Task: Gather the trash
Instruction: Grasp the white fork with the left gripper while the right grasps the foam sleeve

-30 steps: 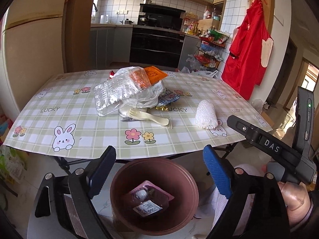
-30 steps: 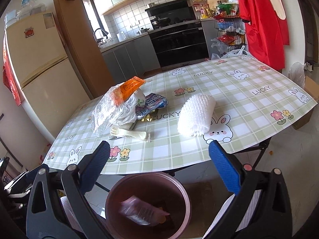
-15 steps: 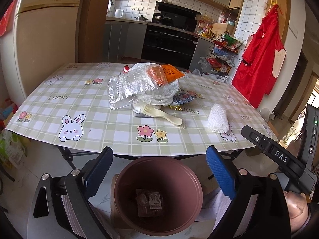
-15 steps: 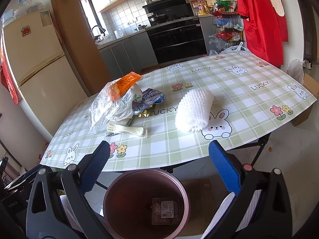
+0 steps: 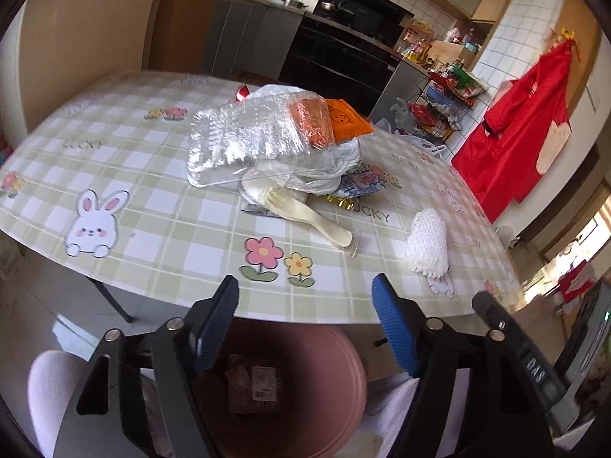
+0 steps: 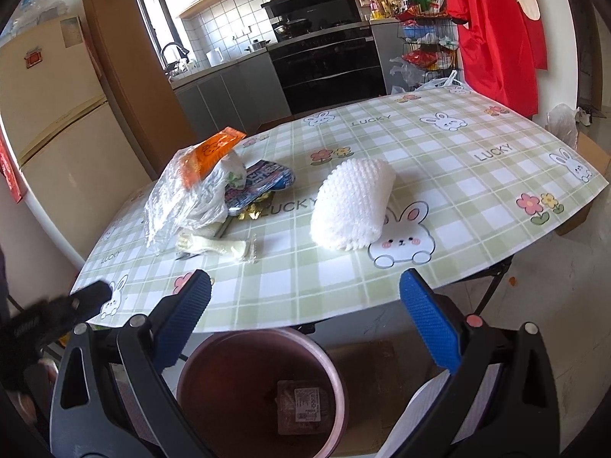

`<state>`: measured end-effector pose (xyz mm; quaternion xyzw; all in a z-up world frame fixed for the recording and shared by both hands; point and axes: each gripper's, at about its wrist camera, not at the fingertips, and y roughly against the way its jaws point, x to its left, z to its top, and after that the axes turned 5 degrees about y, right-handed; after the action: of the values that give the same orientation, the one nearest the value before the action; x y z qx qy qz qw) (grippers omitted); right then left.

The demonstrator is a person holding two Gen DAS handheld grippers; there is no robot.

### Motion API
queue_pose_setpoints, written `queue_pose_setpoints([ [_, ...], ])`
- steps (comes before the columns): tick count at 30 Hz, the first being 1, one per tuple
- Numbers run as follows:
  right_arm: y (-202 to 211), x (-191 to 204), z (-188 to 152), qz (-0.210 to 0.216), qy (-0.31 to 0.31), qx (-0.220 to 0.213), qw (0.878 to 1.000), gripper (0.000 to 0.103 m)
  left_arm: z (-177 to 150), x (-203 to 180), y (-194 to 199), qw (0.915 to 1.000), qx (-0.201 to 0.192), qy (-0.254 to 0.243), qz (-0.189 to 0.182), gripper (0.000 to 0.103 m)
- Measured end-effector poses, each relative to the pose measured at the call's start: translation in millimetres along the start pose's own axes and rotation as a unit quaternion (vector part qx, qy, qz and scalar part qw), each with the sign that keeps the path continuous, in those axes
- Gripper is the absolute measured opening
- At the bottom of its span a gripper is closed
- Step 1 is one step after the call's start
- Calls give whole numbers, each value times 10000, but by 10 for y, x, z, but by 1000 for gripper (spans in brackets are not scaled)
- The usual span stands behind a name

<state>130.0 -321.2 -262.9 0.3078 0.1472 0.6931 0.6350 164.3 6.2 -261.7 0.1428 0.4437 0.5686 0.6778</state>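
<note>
A brown trash bin (image 5: 343, 374) (image 6: 328, 366) stands on the floor below the table's near edge, with a flat packet (image 5: 254, 383) (image 6: 301, 406) at its bottom. On the table lie a crumpled clear plastic wrap with an orange packet (image 5: 267, 141) (image 6: 191, 191), a cream plastic fork (image 5: 305, 217) (image 6: 214, 246) and a white foam net (image 5: 427, 242) (image 6: 353, 204). My left gripper (image 5: 305, 324) hovers over the bin; its jaws are closing with nothing between them. My right gripper (image 6: 305, 320) stands open and empty above the bin.
A blue snack wrapper (image 5: 359, 185) (image 6: 259, 183) and a gold foil scrap (image 6: 254, 210) lie beside the plastic pile. Checked tablecloth (image 5: 160, 206) (image 6: 458, 175) covers the table. A fridge (image 6: 49, 122) is at left, a red garment (image 5: 515, 129) hangs at right, kitchen counters behind.
The packet fell from the air to the bottom of the bin. My left gripper moved in toward the table, rolled, and its jaws narrowed. The right gripper edged closer to the table.
</note>
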Motion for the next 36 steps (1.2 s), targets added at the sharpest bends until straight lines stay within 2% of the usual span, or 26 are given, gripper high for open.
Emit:
queue_pose_setpoints([
  [3, -78, -168, 83, -100, -93, -69, 9999, 98, 224, -49, -374, 9966, 255, 767, -168, 62],
  [8, -146, -462, 181, -229, -383, -128, 9989, 98, 400, -114, -963, 9897, 516, 1331, 126, 62],
  [12, -215, -601, 197, -483, -238, -137, 9985, 98, 453, -65, -1248, 9847, 530, 1578, 521, 58],
  [14, -273, -677, 192, -534, -290, -55, 9981, 98, 468, -20, -1328, 9795, 471, 1749, 883, 53],
  [16, -324, -751, 192, -521, -434, 19, 9977, 98, 454, -15, -1380, 9754, 374, 1901, 1048, 52],
  [20, -424, -779, 212, -502, -472, 131, 9975, 98, 464, -121, -1469, 9747, 283, 1746, 1366, 53],
  [24, -510, -746, 234, -426, -412, 220, 9980, 98, 516, -169, -1526, 9751, 228, 1681, 1429, 53],
  [26, -535, -723, 255, -367, -423, 237, 9981, 98, 528, -173, -1528, 9763, 209, 1483, 1564, 44],
  [27, -547, -709, 271, -333, -426, 238, 9983, 98, 523, -174, -1521, 9763, 182, 1440, 1602, 37],
  [29, -565, -676, 301, -292, -413, 233, 9984, 98, 516, -76, -1460, 9764, 130, 1626, 1418, 31],
  [33, -636, -605, 346, -261, -328, 276, 9987, 98, 460, 70, -1305, 9766, 278, 1810, 1130, 21],
  [36, -705, -575, 369, -245, -311, 348, 9986, 98, 404, 171, -1150, 9785, 271, 1816, 937, 21],
])
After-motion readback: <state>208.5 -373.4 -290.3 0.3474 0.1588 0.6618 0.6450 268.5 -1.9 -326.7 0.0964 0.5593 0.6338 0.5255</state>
